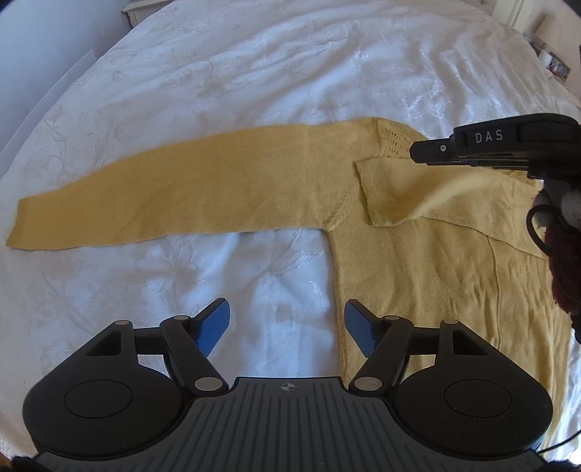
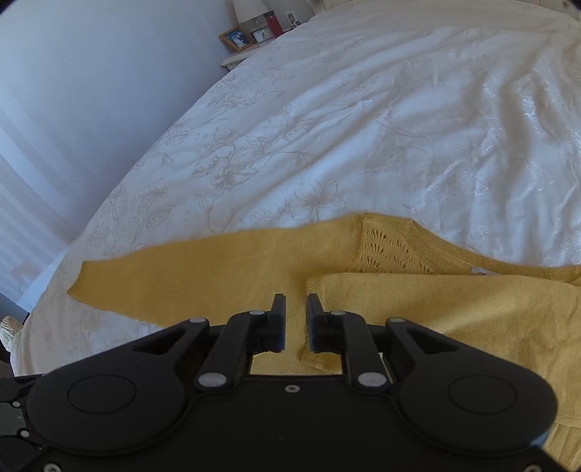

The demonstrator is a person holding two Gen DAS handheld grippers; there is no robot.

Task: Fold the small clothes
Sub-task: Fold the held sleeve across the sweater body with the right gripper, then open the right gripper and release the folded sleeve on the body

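A yellow knit sweater [image 1: 417,276] lies flat on a white flowered bedspread [image 1: 254,72]. One sleeve [image 1: 163,196] stretches out straight to the left. The other sleeve [image 1: 417,192] is folded across the chest, its cuff ending near the armpit. My left gripper [image 1: 287,308] hovers open over the bare bedspread beside the sweater's side seam, nothing between its blue pads. My right gripper [image 1: 417,150] hangs just above the folded sleeve. In the right wrist view the right gripper [image 2: 296,301] shows a narrow gap above the folded cuff [image 2: 363,290], with no cloth pinched.
A fuzzy dark sleeve [image 1: 566,276] of the person enters at the right. The bed's edge curves along the left by a pale wall. A bedside table at the far corner carries a photo frame [image 2: 238,38] and a clock [image 2: 259,34].
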